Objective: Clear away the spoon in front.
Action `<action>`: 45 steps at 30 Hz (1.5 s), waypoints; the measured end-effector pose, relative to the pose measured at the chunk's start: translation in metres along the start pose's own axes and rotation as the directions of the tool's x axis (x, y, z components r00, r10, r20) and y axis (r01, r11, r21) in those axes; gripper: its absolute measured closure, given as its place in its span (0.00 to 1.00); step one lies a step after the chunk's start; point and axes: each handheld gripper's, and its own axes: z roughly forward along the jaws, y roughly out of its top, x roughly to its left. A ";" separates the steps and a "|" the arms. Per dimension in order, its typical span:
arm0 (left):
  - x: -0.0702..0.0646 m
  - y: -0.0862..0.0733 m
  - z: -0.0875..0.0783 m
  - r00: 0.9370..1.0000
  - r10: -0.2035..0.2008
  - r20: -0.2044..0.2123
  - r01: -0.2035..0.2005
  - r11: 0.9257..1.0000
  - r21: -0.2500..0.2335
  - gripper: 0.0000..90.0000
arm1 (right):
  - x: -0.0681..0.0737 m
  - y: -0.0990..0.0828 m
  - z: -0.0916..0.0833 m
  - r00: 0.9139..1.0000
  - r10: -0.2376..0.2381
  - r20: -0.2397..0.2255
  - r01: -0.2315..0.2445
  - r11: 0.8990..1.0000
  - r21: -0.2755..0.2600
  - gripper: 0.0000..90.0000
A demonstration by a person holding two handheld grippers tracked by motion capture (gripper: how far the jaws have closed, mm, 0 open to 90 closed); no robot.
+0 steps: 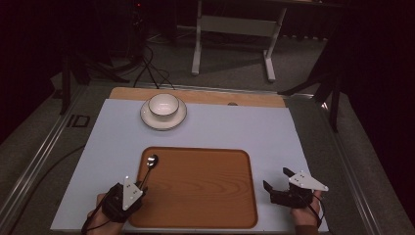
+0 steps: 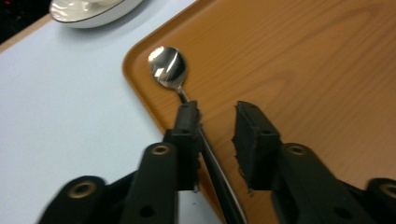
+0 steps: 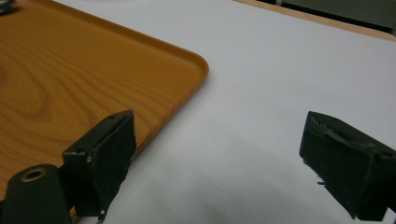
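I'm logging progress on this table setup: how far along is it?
Done: the spoon lies at the tray's left edge. In hand: the left gripper stands open around its handle, one jaw alongside it. Left: bowl on plate sits off the tray; right gripper open, empty.

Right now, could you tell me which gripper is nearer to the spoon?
Left. The left gripper has the spoon handle between its parted jaws; the right gripper sits beyond the tray's far side.

White bowl (image 1: pixel 163 105) on white saucer (image 1: pixel 163 118), far end of pale mat (image 1: pixel 274 132); white-legged stand (image 1: pixel 234 34) beyond.
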 end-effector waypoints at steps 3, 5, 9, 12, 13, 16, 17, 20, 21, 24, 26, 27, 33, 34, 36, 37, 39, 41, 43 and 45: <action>-0.002 0.000 0.001 0.998 0.002 0.066 -0.001 1.000 -0.008 0.66 | 0.000 0.000 0.000 1.000 -0.001 -0.002 0.001 1.000 0.002 0.12; -0.002 0.001 0.000 0.995 -0.007 0.095 0.011 0.999 -0.034 0.61 | 0.000 0.000 0.000 1.000 -0.001 -0.002 0.001 1.000 0.002 0.12; 0.002 0.003 -0.002 0.994 -0.019 0.103 0.024 0.998 -0.055 0.55 | 0.000 0.000 0.000 1.000 -0.001 -0.002 0.001 1.000 0.002 0.12; 0.010 0.004 -0.004 0.994 -0.051 0.102 0.059 0.995 -0.076 0.52 | 0.001 0.000 0.000 1.000 -0.005 -0.002 0.005 1.000 0.002 0.12; 0.014 0.005 -0.005 0.992 -0.069 0.103 0.078 0.993 -0.087 0.51 | 0.001 0.000 0.001 1.000 -0.004 -0.001 0.004 1.000 0.002 0.12; 0.023 0.007 -0.005 0.989 -0.095 0.109 0.106 0.990 -0.096 0.47 | 0.001 0.000 0.000 1.000 -0.006 0.001 0.006 1.000 0.000 0.12; 0.026 0.008 -0.005 0.989 -0.103 0.104 0.114 0.989 -0.097 0.45 | 0.001 0.000 0.000 1.000 -0.007 0.002 0.007 1.000 0.000 0.12; 0.034 0.011 -0.005 0.988 -0.117 0.099 0.128 0.985 -0.115 0.42 | 0.001 0.000 0.000 1.000 -0.008 0.001 0.008 1.000 -0.001 0.12; 0.034 0.011 -0.005 0.988 -0.117 0.099 0.128 0.985 -0.115 0.41 | 0.001 0.000 0.000 1.000 -0.009 0.001 0.009 1.000 0.000 0.12; 0.042 0.014 -0.004 0.988 -0.126 0.087 0.136 0.983 -0.120 0.41 | 0.001 0.000 0.000 1.000 -0.009 0.001 0.009 1.000 -0.001 0.12; 0.052 0.018 -0.003 0.987 -0.143 0.070 0.152 0.979 -0.137 0.41 | 0.001 0.000 0.000 1.000 -0.009 0.001 0.009 1.000 -0.001 0.12; 0.052 0.018 -0.003 0.987 -0.143 0.070 0.152 0.979 -0.137 0.41 | 0.001 0.000 0.000 1.000 -0.009 0.001 0.009 1.000 -0.001 0.12; 0.077 0.022 0.002 0.978 -0.205 0.031 0.207 0.964 -0.167 0.40 | 0.000 0.000 -0.001 1.000 -0.007 0.004 0.007 1.000 -0.004 0.12; 0.080 0.021 0.004 0.977 -0.213 0.029 0.215 0.962 -0.169 0.39 | 0.000 0.000 -0.001 1.000 -0.007 0.004 0.007 1.000 -0.006 0.12; 0.086 0.020 0.006 0.973 -0.230 0.025 0.231 0.958 -0.172 0.39 | 0.000 0.000 -0.001 1.000 -0.006 0.005 0.006 1.000 -0.007 0.12; 0.086 0.020 0.006 0.973 -0.230 0.025 0.231 0.958 -0.172 0.38 | 0.000 0.000 -0.001 1.000 -0.005 0.004 0.005 1.000 -0.007 0.12; 0.093 0.016 0.009 0.968 -0.250 0.013 0.248 0.953 -0.173 0.38 | 0.000 0.000 -0.001 1.000 -0.005 0.005 0.005 1.000 -0.008 0.12; 0.096 0.014 0.011 0.967 -0.255 0.009 0.253 0.952 -0.172 0.36 | 0.000 0.000 -0.002 1.000 -0.004 0.005 0.004 1.000 -0.007 0.12; 0.101 0.008 0.016 0.963 -0.266 -0.042 0.256 0.953 -0.160 0.33 | -0.001 0.000 -0.002 1.000 -0.005 0.005 0.005 1.000 -0.010 0.12; 0.103 0.005 0.018 0.962 -0.267 -0.055 0.256 0.955 -0.150 0.31 | -0.001 0.000 -0.002 1.000 -0.003 0.007 0.003 1.000 -0.011 0.12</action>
